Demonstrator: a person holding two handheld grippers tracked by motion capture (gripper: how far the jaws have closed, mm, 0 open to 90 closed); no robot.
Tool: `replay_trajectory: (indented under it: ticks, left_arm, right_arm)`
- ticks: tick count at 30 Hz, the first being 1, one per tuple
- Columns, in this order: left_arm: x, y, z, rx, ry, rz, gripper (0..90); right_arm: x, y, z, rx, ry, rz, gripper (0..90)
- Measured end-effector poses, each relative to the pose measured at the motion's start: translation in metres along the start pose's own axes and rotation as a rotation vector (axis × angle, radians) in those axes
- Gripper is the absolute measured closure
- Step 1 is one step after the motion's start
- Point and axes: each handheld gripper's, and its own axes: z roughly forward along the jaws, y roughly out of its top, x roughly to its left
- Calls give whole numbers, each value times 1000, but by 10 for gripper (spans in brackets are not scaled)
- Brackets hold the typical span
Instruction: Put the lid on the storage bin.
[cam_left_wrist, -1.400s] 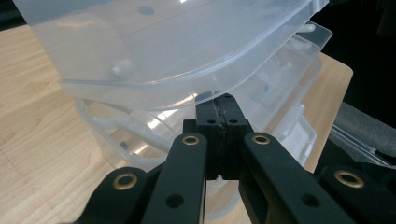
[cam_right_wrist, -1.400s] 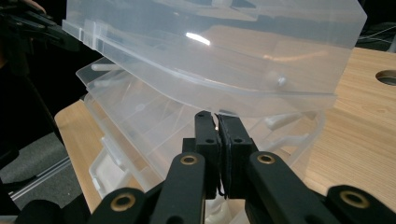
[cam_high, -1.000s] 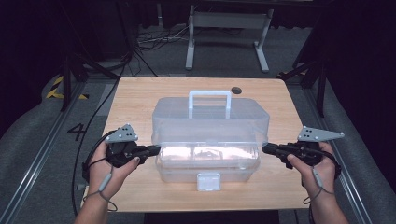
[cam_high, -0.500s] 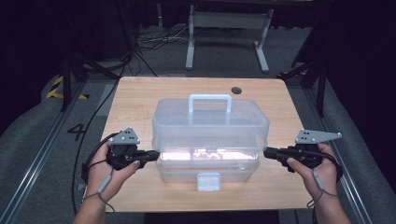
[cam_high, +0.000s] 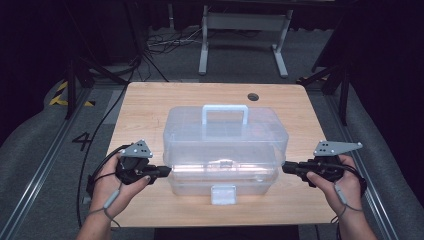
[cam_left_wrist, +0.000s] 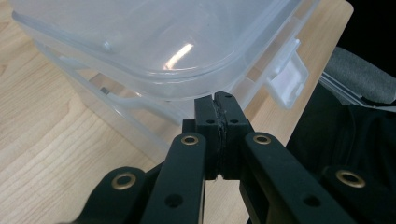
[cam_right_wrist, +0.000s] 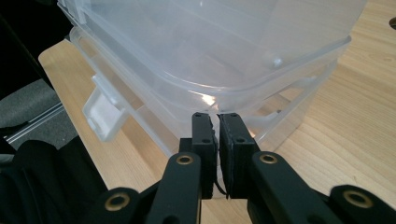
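From the high view, one clear plastic box (cam_high: 225, 150) sits in the middle of the wooden table (cam_high: 150, 105), its lid down, one pale carry handle (cam_high: 225, 111) on top and one white latch (cam_high: 223, 194) on the side facing the person. The left gripper (cam_high: 166, 171) is at the box's left end and the right gripper (cam_high: 286, 168) at its right end, each tip at the seam under the lid; both pairs of jaws are pressed together with nothing between them. A round hole (cam_high: 253, 96) in the tabletop lies beyond the box, toward its far right corner. On the floor left of the box a painted "4" (cam_high: 81, 141) can be read, with yellow-and-black tape (cam_high: 65, 93) farther back. Beyond the box stands a grey metal stand (cam_high: 244, 30) with loose cables beside it.

In the left gripper view, the black jaws are closed flat on each other, their tips just under the box's lid rim (cam_left_wrist: 163, 77). The latch (cam_left_wrist: 287, 74) hangs to the right of the tips.

In the right gripper view, the jaws stand nearly shut, a thin slit between them, holding nothing, tips at the box wall (cam_right_wrist: 224, 100) below the lid. The latch (cam_right_wrist: 100, 114) is to the left of the tips.
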Motion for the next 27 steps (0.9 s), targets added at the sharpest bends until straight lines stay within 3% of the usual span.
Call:
replay_trajectory:
  ticks: [15, 27]
  left_arm:
    - [0, -3, 9, 91, -30, 0, 879]
    - [-1, -5, 14, 145, -28, 1, 880]
  right_arm:
    - [3, -3, 7, 99, 6, -18, 834]
    - [3, -5, 12, 152, 15, -24, 826]
